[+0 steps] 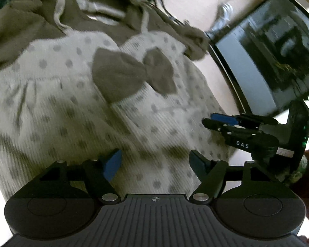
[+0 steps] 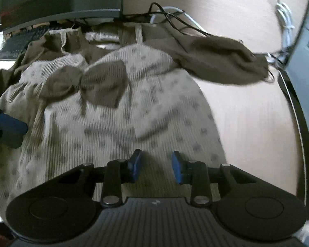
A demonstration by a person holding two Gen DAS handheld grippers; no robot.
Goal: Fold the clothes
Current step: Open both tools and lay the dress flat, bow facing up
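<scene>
The dress (image 2: 121, 111), cream with dots and a brown bow (image 2: 86, 82), lay spread flat on the surface (image 2: 247, 123), one brown sleeve (image 2: 220, 61) stretched sideways. No fold looked made yet, so nearly everything remained. The left tool (image 1: 154, 162) and right tool (image 2: 156, 166) hung over the skirt, jaws apart, holding nothing.

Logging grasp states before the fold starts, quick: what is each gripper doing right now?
Left gripper: jaws open wide over the polka-dot dress, holding nothing.
Right gripper: jaws open above the dress hem, holding nothing.
</scene>
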